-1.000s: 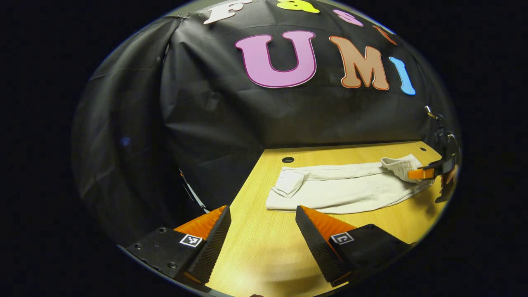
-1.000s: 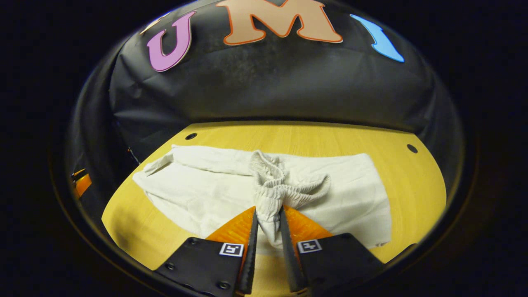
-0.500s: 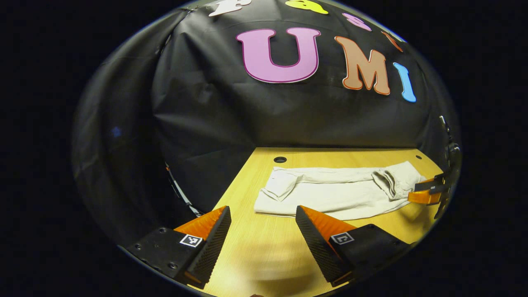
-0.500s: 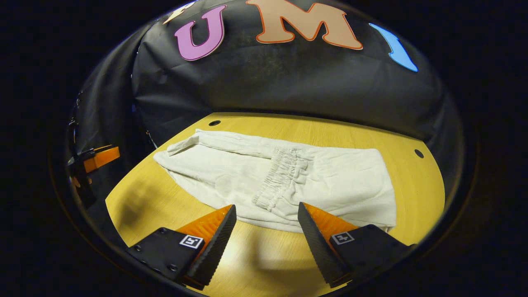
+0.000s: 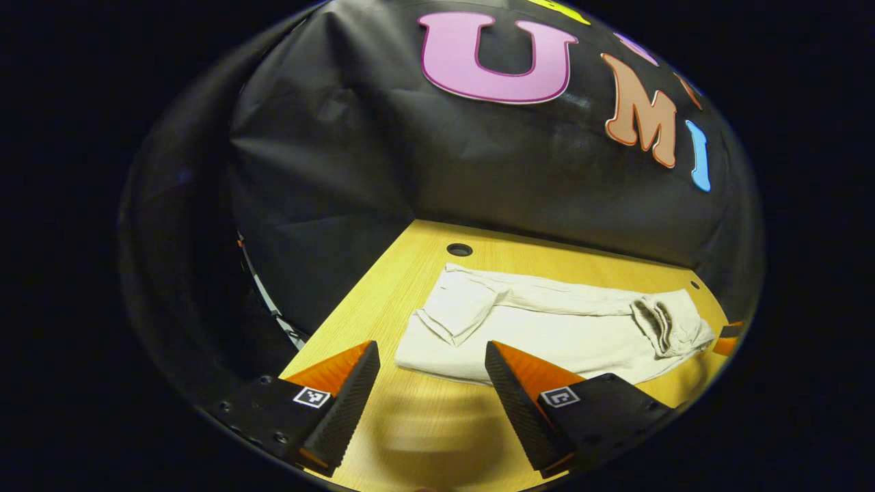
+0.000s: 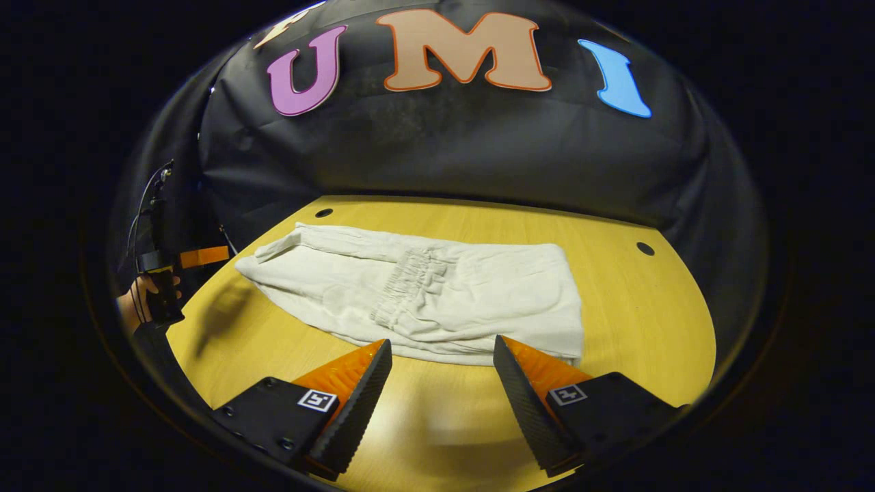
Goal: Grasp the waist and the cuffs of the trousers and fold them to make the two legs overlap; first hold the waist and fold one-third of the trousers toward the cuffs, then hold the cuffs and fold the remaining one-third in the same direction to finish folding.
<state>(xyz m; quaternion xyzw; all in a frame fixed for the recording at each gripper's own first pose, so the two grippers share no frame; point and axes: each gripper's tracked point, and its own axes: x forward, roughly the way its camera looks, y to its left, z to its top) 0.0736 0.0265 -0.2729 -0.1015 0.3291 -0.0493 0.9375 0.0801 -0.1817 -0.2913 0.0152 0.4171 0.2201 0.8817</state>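
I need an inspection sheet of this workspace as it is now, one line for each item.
Surface: wooden table, round holes near the far edge.
Job's things: white trousers lie flat, waist folded over onto the legs; cuffs not yet folded.
Clutter: nothing seen.
Grippers: left tongs open, above the table near the cuffs; right tongs open, near the folded end.
Cables: thin wires on the far gripper.
Surroundings: black cloth wall.

Both cameras ride low over the bench's (image 5: 410, 287) near edge, facing its far edge from opposite ends; each takes in the trousers (image 6: 437, 294).
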